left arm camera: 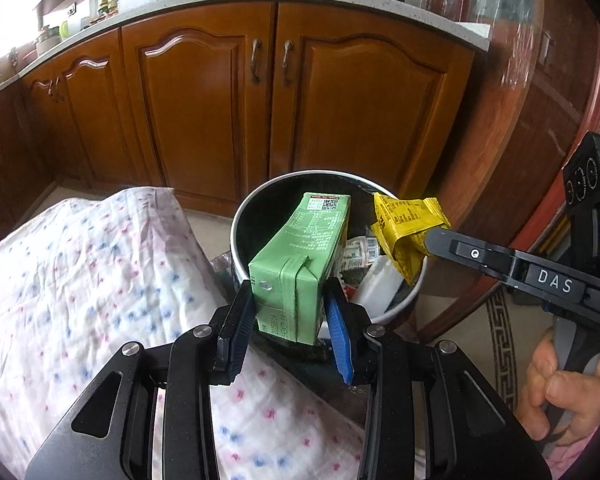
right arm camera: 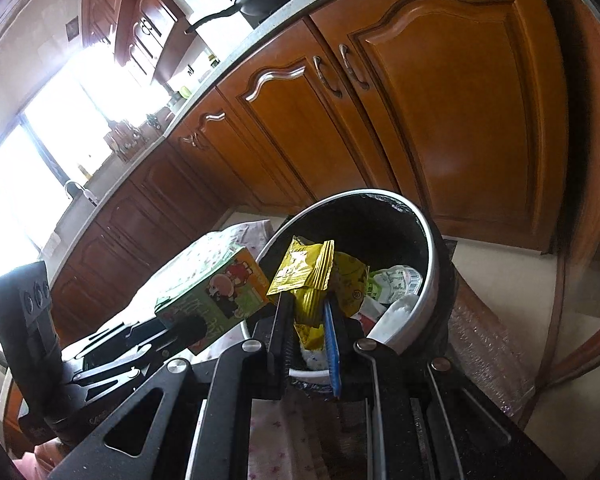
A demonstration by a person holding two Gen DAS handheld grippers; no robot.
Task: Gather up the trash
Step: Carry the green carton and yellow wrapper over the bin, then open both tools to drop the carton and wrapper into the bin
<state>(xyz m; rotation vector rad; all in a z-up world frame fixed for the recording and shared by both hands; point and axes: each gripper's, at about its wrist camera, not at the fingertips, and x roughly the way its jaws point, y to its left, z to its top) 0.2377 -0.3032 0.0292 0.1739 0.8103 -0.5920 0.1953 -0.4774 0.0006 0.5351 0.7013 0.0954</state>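
We are holding the green carton [left arm camera: 300, 256] clamped between our left gripper's [left arm camera: 291, 320] fingers, poised over the near rim of the trash bin [left arm camera: 244, 208], with the floral cloth [left arm camera: 80, 280] just beside the bin on one side and the cabinet doors [left arm camera: 204, 100] rising behind it. Our right gripper [right arm camera: 308, 320] is pinching the yellow wrapper [right arm camera: 306, 272] tightly above the bin's mouth, where crumpled packaging [right arm camera: 396, 280] is already lying inside.

Glossy wood, crinkled foil, matt card

The varnished brown wooden cabinet doors [left arm camera: 204, 112] shine; the green printed paperboard carton [left arm camera: 300, 256] looks matt and smooth; the yellow foil wrapper [right arm camera: 308, 276] is creased and glossy; the white floral cloth [left arm camera: 80, 280] looks soft and rumpled.
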